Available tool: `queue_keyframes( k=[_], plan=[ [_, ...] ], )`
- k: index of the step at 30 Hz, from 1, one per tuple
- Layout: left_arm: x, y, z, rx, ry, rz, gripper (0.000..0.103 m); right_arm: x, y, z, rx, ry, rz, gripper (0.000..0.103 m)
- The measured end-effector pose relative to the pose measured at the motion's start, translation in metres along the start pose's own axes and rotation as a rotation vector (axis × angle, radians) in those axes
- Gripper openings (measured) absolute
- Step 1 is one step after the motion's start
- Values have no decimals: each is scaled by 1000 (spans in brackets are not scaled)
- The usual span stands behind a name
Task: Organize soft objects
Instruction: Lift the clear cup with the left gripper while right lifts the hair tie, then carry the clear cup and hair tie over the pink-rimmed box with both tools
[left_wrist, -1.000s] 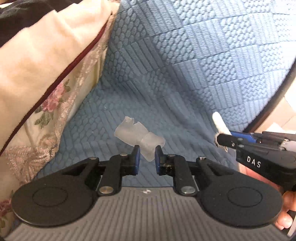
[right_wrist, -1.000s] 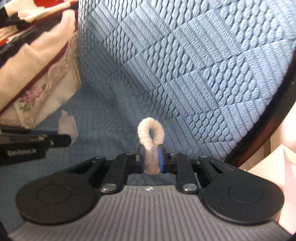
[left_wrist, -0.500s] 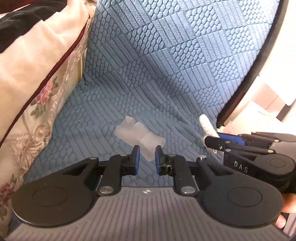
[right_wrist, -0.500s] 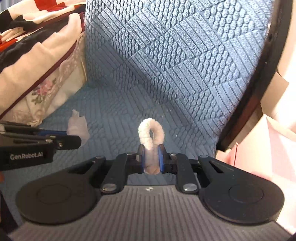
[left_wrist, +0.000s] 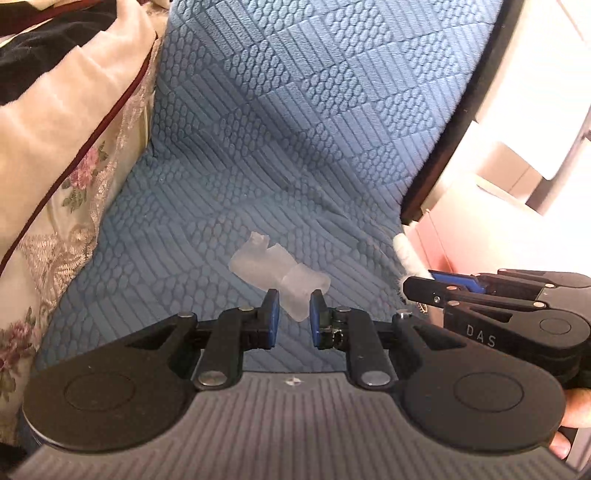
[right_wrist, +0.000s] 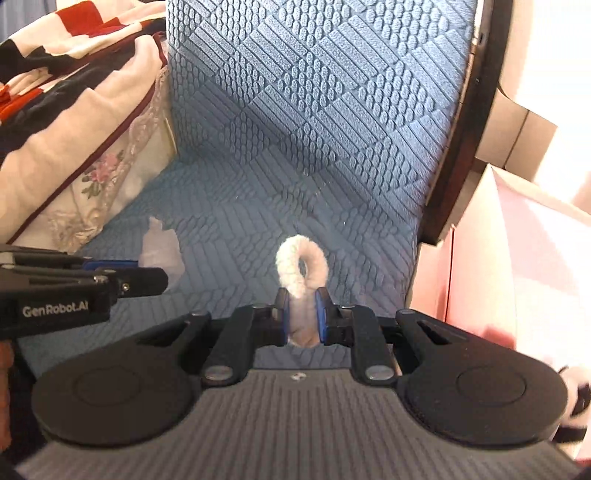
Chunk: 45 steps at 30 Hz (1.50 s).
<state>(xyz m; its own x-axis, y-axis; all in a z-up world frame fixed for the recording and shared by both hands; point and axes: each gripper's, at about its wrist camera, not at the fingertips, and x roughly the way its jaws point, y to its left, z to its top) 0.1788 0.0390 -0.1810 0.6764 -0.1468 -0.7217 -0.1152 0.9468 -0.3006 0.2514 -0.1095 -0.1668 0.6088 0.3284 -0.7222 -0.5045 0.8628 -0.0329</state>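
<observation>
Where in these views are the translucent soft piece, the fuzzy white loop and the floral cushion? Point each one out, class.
translucent soft piece (left_wrist: 275, 267): left wrist view, its wide upper body.
fuzzy white loop (right_wrist: 317, 264): right wrist view, right side of the ring.
floral cushion (left_wrist: 79, 177): left wrist view, its rose-patterned face.

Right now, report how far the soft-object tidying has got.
Done: nothing visibly put away yet. In hand: the left gripper is shut on a translucent soft piece, and the right gripper is shut on a white fuzzy loop, both above the blue sofa seat. Left: both items need placing, perhaps in the pink box beside the sofa, though that is a guess.
</observation>
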Motion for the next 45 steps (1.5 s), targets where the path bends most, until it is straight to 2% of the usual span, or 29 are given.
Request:
queue_keyframes(
  k=[9,22,31,39,45],
  plan=[
    [-15,-9,-14,28,8,-24,20,-23,-1,-13,88,-13,5,18],
    [-41,-12,-30,14,24,-62,21,-50,1,-38,188,-7,12,18],
    [-69,-20,-31,25,-10,-67,20,-73,10,-53,195,23,50,18],
    [-90,-26,-28,-13,13,-83,20,-101,3,-58,202,-6,26,18],
    [-111,-46,-13,-33,-26,-116,20,-127,-10,-54,243,-46,1,18]
  ],
)
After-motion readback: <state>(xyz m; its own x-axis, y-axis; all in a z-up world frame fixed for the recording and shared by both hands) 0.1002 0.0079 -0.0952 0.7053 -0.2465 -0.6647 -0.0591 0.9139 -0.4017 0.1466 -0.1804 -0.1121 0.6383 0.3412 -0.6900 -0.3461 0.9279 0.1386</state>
